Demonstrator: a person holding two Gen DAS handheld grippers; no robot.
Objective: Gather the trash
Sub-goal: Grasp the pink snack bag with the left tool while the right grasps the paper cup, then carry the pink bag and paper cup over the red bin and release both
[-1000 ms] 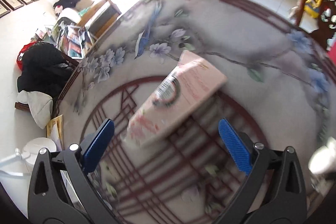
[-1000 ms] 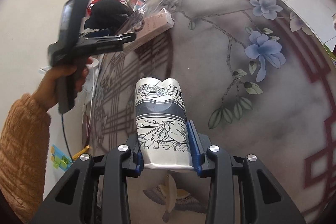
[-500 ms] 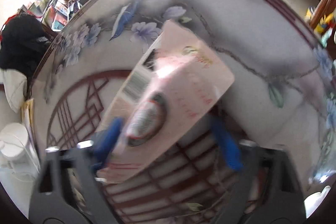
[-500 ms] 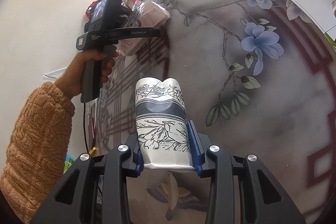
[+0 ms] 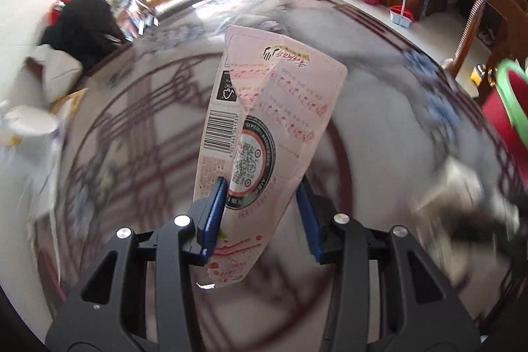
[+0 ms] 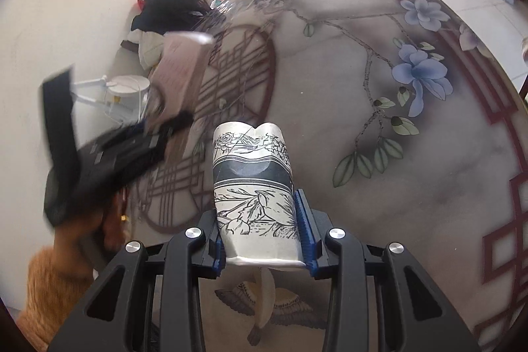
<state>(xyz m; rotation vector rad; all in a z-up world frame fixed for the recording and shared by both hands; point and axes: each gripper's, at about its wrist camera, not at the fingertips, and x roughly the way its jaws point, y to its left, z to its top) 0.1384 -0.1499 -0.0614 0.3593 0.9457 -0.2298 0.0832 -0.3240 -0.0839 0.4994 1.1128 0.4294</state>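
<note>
Gripping a flattened pink carton [image 5: 264, 127], the left gripper [image 5: 260, 213] had its blue pads against both of the carton's sides, the jaws closing on it as it stood up out of the fingers, barcode and round printed seal facing the camera. It hung clear above the big patterned rug [image 5: 379, 127], whose dark red lattice and blue flowers smeared into a blur behind it. From the other side the same carton [image 6: 180, 68] showed as a pale pink blur sticking up out of the black tool, with a hand [image 6: 109, 226] and an orange knitted sleeve [image 6: 52, 286] below it.

The right gripper [image 6: 260, 236] was clamped on a crushed paper cup [image 6: 252, 180], white with black ink drawings of flowers and a dark band round it, its dented rim pointing away from the fingers and its base pinched between the blue pads. That cup too was held off the rug [image 6: 412, 170], above a printed butterfly.

At the far right of the left view a red container with a green rim [image 5: 508, 101] showed at the edge, close by
</note>
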